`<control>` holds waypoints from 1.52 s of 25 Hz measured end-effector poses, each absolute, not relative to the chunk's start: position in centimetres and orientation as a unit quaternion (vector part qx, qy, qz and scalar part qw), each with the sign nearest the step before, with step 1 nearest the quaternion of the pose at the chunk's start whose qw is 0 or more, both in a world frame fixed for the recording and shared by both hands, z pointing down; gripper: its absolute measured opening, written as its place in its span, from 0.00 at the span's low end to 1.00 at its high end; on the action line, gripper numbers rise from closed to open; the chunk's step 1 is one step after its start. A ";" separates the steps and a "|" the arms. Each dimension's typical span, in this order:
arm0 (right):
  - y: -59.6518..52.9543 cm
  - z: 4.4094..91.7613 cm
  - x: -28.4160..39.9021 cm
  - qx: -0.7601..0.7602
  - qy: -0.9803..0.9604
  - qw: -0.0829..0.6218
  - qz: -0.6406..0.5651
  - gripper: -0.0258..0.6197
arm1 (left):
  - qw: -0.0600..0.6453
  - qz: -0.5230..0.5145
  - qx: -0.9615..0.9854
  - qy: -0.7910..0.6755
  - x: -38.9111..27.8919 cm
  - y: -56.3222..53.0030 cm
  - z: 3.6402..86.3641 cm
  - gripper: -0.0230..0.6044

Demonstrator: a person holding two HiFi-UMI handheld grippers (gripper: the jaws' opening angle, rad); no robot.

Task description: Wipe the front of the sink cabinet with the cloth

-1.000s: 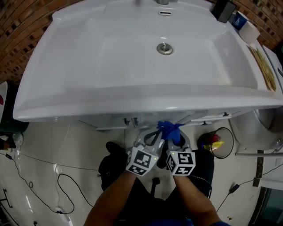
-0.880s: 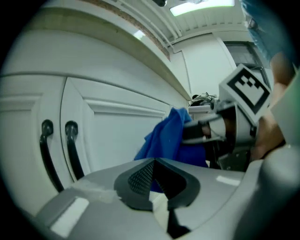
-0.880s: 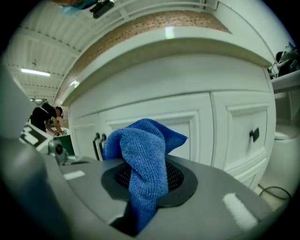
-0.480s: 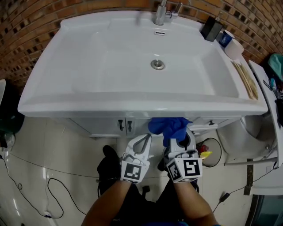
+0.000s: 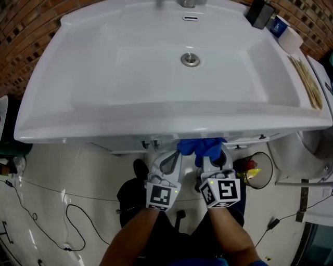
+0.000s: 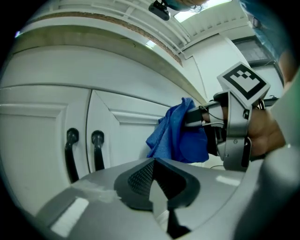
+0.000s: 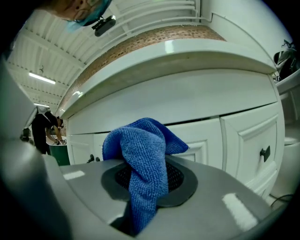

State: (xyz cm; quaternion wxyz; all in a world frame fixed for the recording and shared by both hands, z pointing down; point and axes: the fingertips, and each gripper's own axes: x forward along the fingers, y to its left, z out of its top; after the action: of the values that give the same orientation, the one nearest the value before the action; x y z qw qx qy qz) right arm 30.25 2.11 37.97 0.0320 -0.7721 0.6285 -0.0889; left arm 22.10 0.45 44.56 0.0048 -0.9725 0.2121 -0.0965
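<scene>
At cabinet front [image 7: 213,140], blue cloth [image 7: 143,154] clamped in right tongs [image 5: 212,162]

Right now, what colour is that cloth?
Blue. The cloth shows best in the right gripper view.

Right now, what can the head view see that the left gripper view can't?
Only the head view shows the sink bowl with its drain and the bin on the floor. Only the left gripper view shows the ceiling lights and the cabinet doors face on. Both show the blue cloth pinched in the right gripper.
</scene>
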 end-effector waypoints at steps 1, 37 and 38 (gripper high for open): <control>2.1 38.8 30.4 -0.773 0.626 0.028 -0.099 0.16 | 0.003 -0.105 -0.973 0.206 22.4 0.7 45.0 0.04; 3.0 69.1 32.1 -0.739 0.514 -0.112 -0.420 0.16 | -0.086 -0.266 -0.945 0.172 24.5 1.0 54.3 0.04; 3.1 69.4 32.0 -0.738 0.510 -0.110 -0.427 0.16 | -0.086 -0.268 -0.944 0.171 24.5 1.0 54.3 0.04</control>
State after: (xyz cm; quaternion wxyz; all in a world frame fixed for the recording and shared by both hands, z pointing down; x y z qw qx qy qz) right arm 32.02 3.09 69.42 -0.1099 -0.7385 0.5104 -0.4266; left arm 24.49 0.98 54.34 -0.0857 -0.9443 0.1706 -0.2681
